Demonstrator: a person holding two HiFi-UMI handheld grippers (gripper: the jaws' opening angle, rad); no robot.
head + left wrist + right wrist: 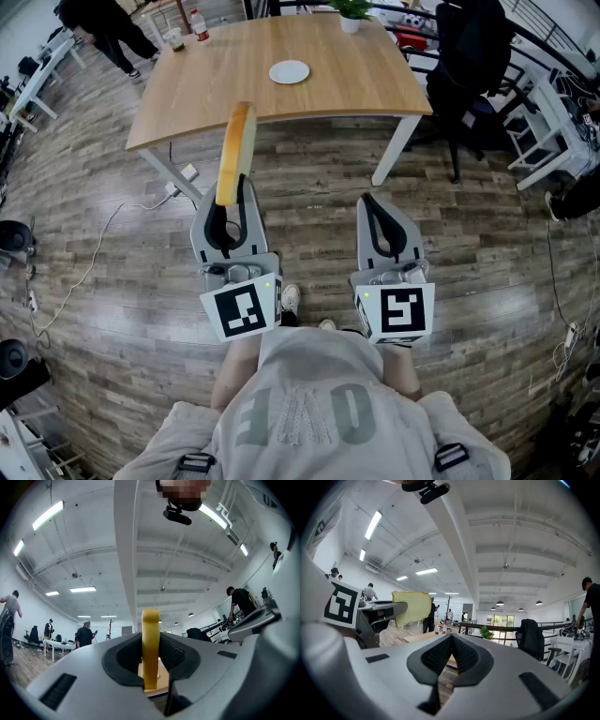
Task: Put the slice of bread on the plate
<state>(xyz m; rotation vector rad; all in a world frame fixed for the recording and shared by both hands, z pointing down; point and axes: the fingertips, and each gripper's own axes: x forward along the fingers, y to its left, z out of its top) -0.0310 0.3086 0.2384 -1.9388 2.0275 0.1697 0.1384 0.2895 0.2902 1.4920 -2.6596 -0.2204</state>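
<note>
The slice of bread (235, 155) is being gripped by the upward-tilted left gripper (226, 217), while the level right gripper (371, 202) is being held closed, empty.

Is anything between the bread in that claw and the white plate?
No. In the head view, only bare wooden tabletop lies between the bread slice, held in the left claw, and the plate.

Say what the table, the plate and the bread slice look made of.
Table: light wood or laminate, matt, faint grain lines. Plate: white, smooth, ceramic or plastic; too small to tell. Slice of bread: pale yellow face, browner crust edge; real bread or a foam dummy, unclear.
</note>
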